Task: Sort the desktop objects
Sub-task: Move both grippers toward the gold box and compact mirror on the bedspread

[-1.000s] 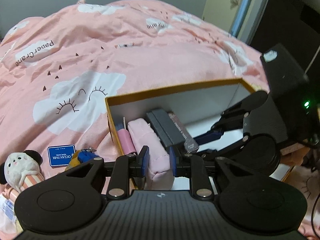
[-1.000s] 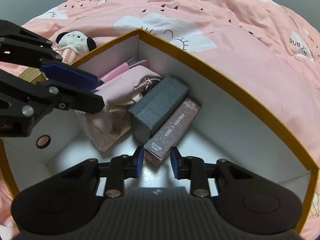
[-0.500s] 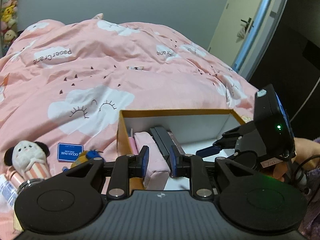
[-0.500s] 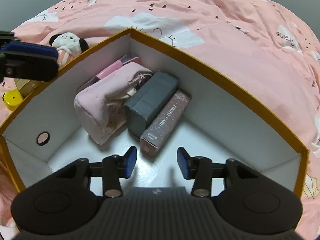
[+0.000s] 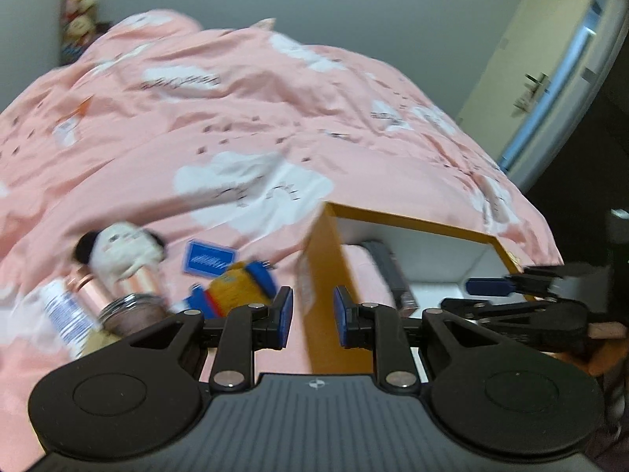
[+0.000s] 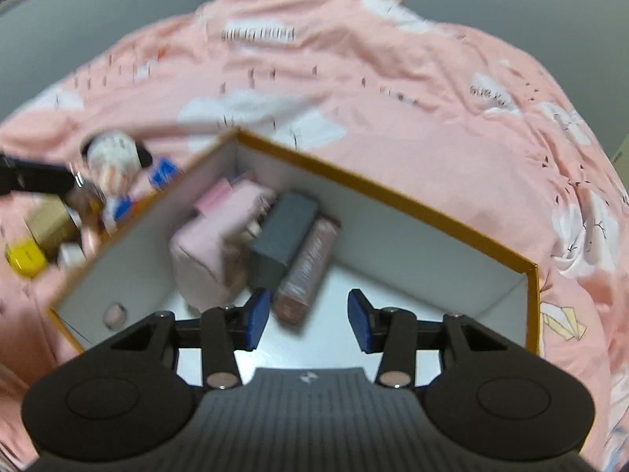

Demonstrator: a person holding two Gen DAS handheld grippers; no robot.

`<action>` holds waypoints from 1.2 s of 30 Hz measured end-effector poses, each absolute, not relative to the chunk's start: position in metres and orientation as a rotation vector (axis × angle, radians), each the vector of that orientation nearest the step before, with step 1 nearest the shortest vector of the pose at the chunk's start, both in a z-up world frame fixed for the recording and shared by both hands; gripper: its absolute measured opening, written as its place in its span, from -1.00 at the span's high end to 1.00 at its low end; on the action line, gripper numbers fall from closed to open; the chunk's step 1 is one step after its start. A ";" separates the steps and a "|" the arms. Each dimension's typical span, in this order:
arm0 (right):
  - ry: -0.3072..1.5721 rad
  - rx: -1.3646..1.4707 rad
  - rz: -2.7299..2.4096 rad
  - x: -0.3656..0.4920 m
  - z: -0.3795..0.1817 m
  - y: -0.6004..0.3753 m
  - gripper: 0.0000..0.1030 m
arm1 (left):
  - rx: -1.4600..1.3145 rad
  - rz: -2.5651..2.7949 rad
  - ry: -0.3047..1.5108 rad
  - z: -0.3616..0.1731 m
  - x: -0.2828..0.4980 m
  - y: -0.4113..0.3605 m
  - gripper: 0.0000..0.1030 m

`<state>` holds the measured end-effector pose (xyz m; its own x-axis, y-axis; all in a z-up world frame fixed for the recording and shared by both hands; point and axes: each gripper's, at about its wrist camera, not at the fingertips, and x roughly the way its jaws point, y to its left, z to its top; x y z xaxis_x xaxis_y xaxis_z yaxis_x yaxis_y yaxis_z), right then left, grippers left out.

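Sorting looks partly done. Inside the box (image 6: 393,196), packed against its far corner, lie a pink pouch (image 6: 212,247), a grey case (image 6: 285,228) beside it and a brown carton (image 6: 310,271) against the case; something pink sits behind the pouch, too blurred to name. The rest of the box floor is bare.

Still outside, just past the box's left wall on the quilt (image 5: 275,118), is a heap: a plush (image 5: 122,251), a blue card (image 5: 208,259), a yellow-and-blue toy (image 5: 240,287), a jar (image 5: 129,310), a white bottle (image 5: 65,314). The right view adds a tan box (image 6: 49,220) and a small yellow thing (image 6: 23,259), though the blur may hide more.

Left gripper (image 5: 312,316) hangs over the box's left wall, jaws narrowly apart and empty. Right gripper (image 6: 308,320) hovers above the box floor near the carton's end, jaws parted wider, nothing between them. I judge the heap is what remains to go in.
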<state>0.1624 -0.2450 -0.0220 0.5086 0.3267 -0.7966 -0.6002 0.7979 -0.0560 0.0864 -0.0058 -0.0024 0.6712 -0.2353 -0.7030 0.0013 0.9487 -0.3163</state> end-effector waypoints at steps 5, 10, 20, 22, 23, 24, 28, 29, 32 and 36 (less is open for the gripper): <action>0.808 -0.233 0.614 0.133 -0.003 -0.225 0.14 | -0.308 -0.033 0.849 0.001 0.070 0.033 0.52; 0.738 -0.204 0.678 0.105 0.012 -0.188 0.14 | -0.297 0.100 0.870 -0.001 0.048 0.075 0.52; 0.767 -0.287 0.885 0.062 -0.017 -0.097 0.27 | -0.263 0.201 0.956 -0.026 0.023 0.111 0.51; 0.785 -0.316 0.890 0.060 -0.030 -0.082 0.27 | -0.205 0.186 0.960 -0.030 0.023 0.106 0.43; 0.794 -0.335 0.883 0.060 -0.037 -0.076 0.27 | -0.179 0.176 0.958 -0.031 0.023 0.102 0.34; 0.801 -0.354 0.878 0.059 -0.043 -0.071 0.27 | -0.151 0.163 0.957 -0.033 0.025 0.099 0.27; 0.825 -0.408 0.850 0.066 -0.060 -0.058 0.27 | -0.030 0.109 0.966 -0.043 0.036 0.083 -0.08; 0.827 -0.419 0.848 0.068 -0.062 -0.057 0.27 | 0.012 0.092 0.973 -0.047 0.039 0.078 -0.10; 0.818 -0.523 0.879 0.072 -0.061 -0.050 0.27 | 0.094 0.072 1.004 -0.058 0.049 0.068 -0.12; 0.776 -0.689 0.963 0.082 -0.049 -0.041 0.27 | 0.144 0.047 1.047 -0.073 0.061 0.063 -0.13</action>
<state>0.0817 -0.0414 -0.0491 0.3545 0.4469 -0.8214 -0.8978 0.4082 -0.1654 0.0613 0.0627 -0.0732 0.5000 0.1072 -0.8593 0.0298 0.9896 0.1408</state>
